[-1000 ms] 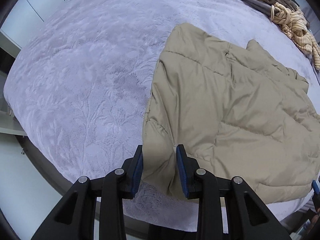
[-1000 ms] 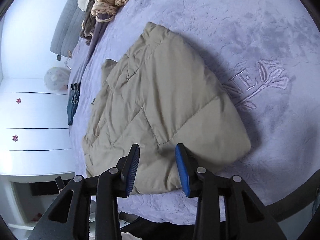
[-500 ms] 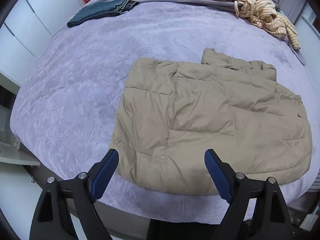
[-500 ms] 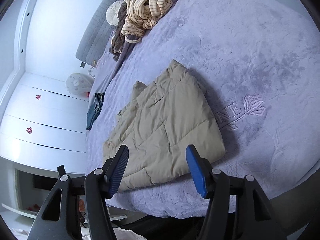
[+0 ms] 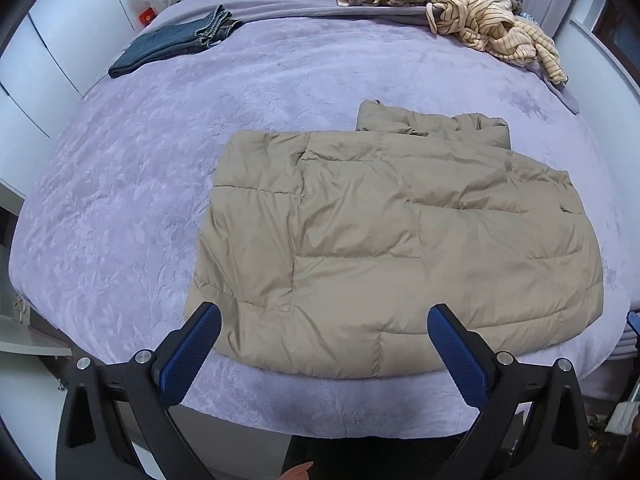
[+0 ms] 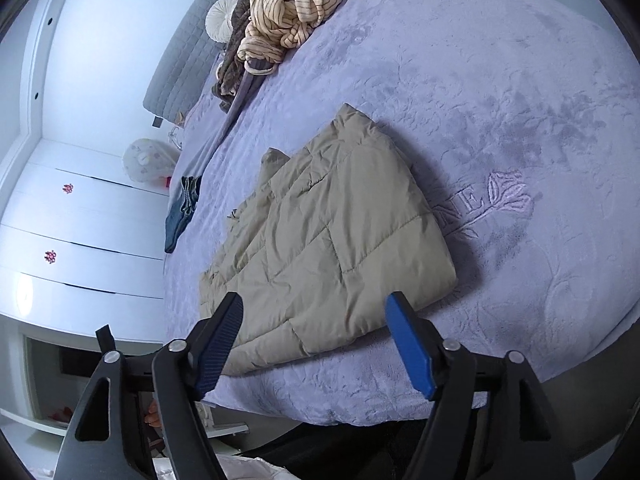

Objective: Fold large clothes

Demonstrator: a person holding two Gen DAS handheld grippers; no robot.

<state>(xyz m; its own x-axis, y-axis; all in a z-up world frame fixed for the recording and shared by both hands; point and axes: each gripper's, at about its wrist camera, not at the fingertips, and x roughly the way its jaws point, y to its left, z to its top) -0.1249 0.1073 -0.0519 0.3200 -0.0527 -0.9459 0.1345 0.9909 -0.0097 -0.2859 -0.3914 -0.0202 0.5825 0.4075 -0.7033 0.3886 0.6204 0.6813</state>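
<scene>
The embossed lettering on the bedspread (image 6: 472, 202) is partly hidden: the folded tan jacket (image 6: 328, 248) covers its first letters, so only "NE" reads. A small red item (image 5: 146, 16) at the far left of the bed is too small to identify. At the near edge, something brownish (image 5: 298, 472) is cut off by the frame, possibly a shoe. The right gripper (image 5: 634, 320) shows only as a blue sliver at the left wrist view's right edge.
</scene>
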